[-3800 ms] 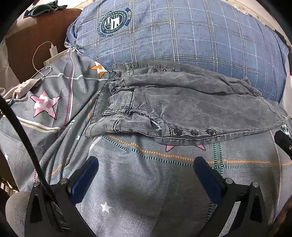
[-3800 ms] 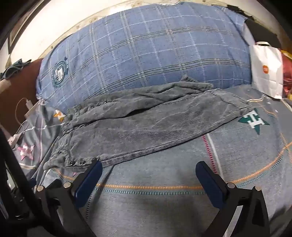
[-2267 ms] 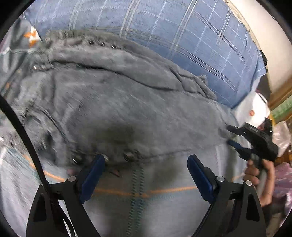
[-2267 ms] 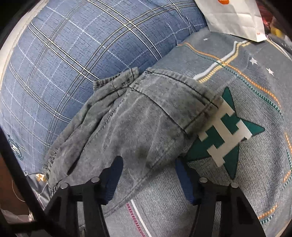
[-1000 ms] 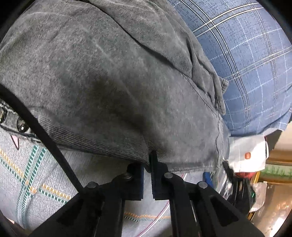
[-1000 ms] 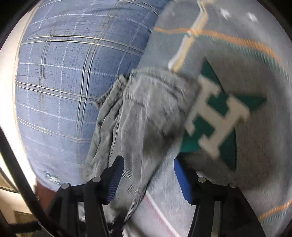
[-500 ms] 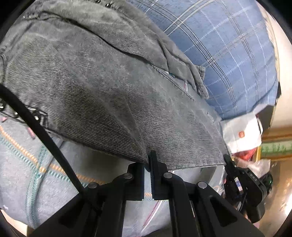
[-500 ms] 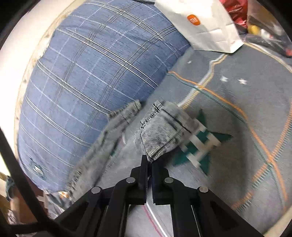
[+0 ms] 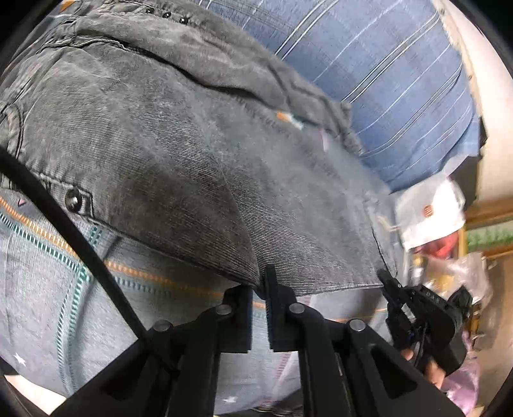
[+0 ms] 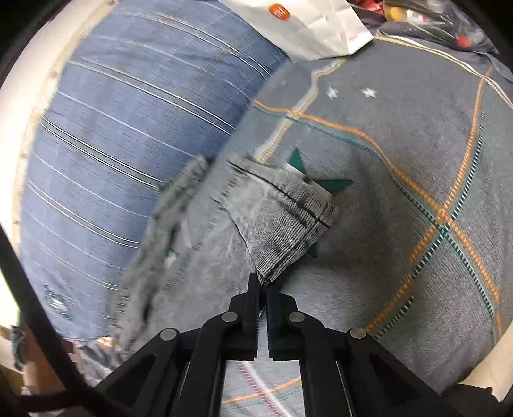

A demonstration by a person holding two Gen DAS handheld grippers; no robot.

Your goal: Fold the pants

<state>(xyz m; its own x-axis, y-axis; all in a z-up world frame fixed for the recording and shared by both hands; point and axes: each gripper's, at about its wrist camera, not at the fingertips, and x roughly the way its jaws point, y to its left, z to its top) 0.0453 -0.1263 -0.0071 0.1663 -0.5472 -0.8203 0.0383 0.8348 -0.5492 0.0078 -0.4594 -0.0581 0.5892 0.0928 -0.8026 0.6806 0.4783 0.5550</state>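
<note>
Lifting grey washed-denim pants (image 9: 179, 154) off grey star-patterned bed cover (image 10: 416, 243), below blue plaid pillow (image 10: 134, 122) | left claw (image 9: 260, 282) easing apart, fabric edge still between pads | right claw (image 10: 262, 288) clamped on hem corner | first fold begun, unfinished

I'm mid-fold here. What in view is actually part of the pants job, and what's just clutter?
Job:
- grey jeans
- left gripper, jaws opening, jeans edge between them
- right gripper, shut on the leg hem

Lying about:
- white paper bag
- blue plaid pillow
- patterned bedspread
</note>
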